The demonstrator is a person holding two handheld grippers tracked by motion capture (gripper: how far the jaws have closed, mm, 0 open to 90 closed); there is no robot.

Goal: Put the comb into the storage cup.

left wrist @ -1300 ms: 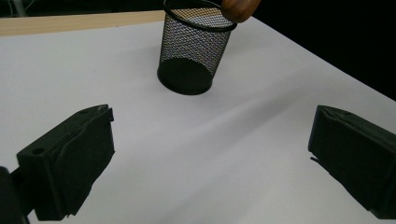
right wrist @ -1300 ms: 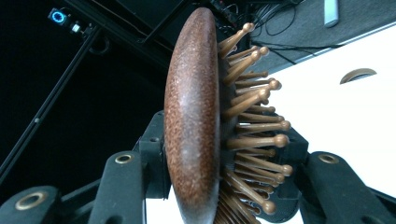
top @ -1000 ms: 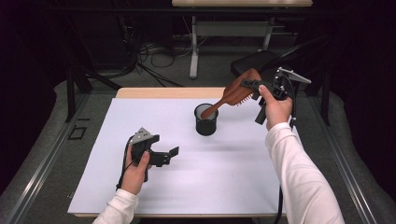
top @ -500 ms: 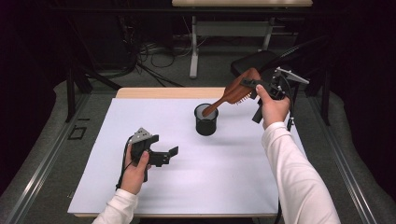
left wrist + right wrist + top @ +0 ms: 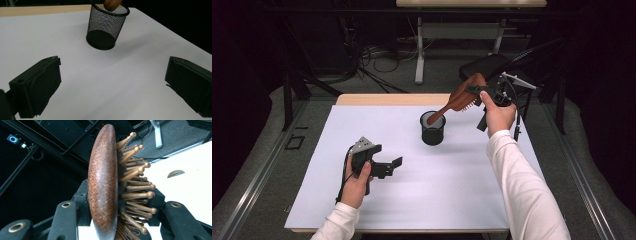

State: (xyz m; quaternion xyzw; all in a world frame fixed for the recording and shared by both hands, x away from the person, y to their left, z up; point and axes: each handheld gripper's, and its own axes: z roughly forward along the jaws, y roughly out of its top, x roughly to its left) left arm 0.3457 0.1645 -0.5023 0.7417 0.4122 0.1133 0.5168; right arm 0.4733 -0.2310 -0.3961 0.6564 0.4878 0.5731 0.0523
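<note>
While the right gripper is clamping its jaws on the paddle end of the wooden hairbrush, the brush handle is pointing down and toward the person's left, with its tip sitting inside the black mesh cup. Long axis of the hairbrush is running on a slant from the right gripper, up near the far right corner of the counter, down into the cup's mouth. The right gripper view is looking along the brush head edge-on: brown back on one side, round-tipped bristles on the other, jaws pressing from both sides.

The cup is standing upright on the white sheet, a bit toward the far edge, roughly midway between the left and right edges. The left gripper view is showing the cup ahead with the brush handle tip poking in at the rim.

The left gripper is resting low over the counter nearer the near left corner, jaws standing wide apart and gripping nothing, well apart from the cup. The right hand is the one carrying the work; the left is nearer the cup base but idle.

Judging from this, the coming move is turning on that slant: the handle needs sliding further down along its own axis into the cup, then letting go. Risk: the tilted brush levering the light cup over.
</note>
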